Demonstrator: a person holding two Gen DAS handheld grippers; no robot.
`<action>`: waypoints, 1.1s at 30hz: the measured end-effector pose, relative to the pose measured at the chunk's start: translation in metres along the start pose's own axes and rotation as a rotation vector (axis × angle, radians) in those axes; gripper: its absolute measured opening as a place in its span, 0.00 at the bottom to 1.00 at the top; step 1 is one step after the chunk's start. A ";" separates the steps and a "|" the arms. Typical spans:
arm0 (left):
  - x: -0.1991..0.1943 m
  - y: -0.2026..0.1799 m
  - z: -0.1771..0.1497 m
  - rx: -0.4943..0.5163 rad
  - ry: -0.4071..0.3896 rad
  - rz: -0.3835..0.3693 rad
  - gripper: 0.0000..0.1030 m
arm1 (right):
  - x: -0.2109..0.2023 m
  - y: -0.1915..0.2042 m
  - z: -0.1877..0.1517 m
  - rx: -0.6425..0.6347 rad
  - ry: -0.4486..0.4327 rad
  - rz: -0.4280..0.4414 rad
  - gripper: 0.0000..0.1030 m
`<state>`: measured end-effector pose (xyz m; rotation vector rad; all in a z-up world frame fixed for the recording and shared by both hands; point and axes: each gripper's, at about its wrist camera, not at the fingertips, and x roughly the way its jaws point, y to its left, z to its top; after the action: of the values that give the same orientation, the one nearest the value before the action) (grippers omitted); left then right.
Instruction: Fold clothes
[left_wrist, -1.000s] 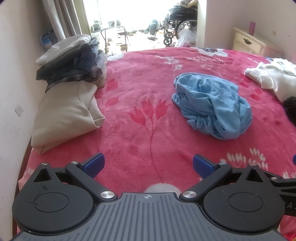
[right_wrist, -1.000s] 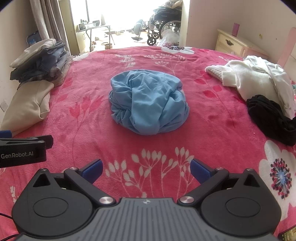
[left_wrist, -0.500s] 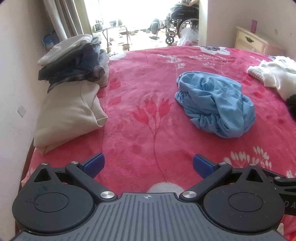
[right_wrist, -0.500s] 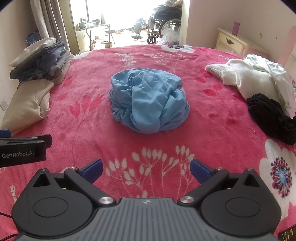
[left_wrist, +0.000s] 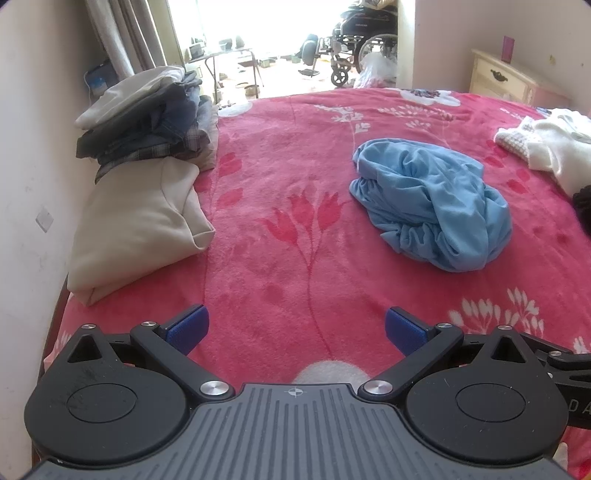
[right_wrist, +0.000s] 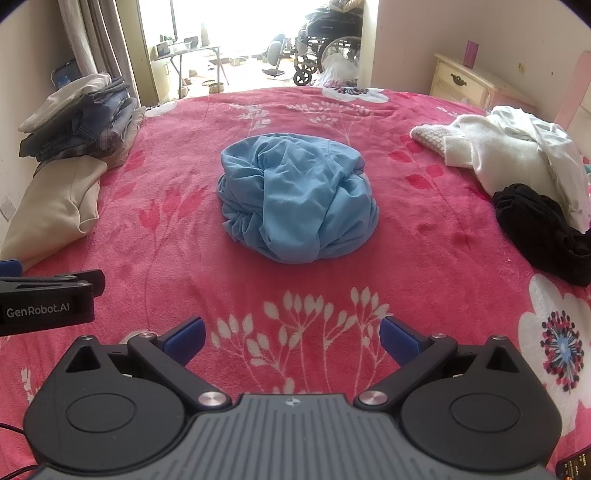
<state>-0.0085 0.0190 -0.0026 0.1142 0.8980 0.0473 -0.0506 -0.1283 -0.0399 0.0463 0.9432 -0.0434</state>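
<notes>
The light blue garment (right_wrist: 295, 199) lies crumpled in a rounded heap near the middle of the bed (right_wrist: 424, 258), on its red flowered blanket, and it is not folded. From the right tongs (right_wrist: 291, 334) it sits dead ahead, centred between the two blue pads, with a band of bare blanket in between. From the left tongs (left_wrist: 295, 326) the same heap (left_wrist: 432, 203) lies ahead and off to the right, so the right tongs are the more squarely lined up with it; which pair is truly closer is hard to judge through the fisheye.

Both tongs are spread wide with nothing between their fingers. The left tongs' body shows at the left edge of the right wrist view, so the two stand side by side at the near side of the bed.

The heap has no clear long axis; it is bunched, slightly wider across than deep, with gathered folds along its near-left rim and a smoother flap draped over the front.

A stack of folded clothes (left_wrist: 147, 122) stands against the wall at the left, well apart from the heap, and a white and black pile (right_wrist: 524, 173) lies at the right.
</notes>
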 end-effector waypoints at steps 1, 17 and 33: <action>0.000 0.000 0.000 0.000 -0.001 0.000 0.99 | 0.000 0.000 0.000 0.000 0.000 0.000 1.00; 0.001 0.000 -0.001 0.000 -0.002 0.006 0.99 | 0.004 -0.002 -0.001 0.009 0.013 -0.013 1.00; 0.007 -0.003 -0.002 0.008 0.012 0.017 0.99 | 0.014 -0.001 -0.002 0.000 0.039 -0.012 1.00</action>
<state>-0.0061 0.0167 -0.0098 0.1288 0.9095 0.0600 -0.0445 -0.1298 -0.0523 0.0421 0.9829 -0.0539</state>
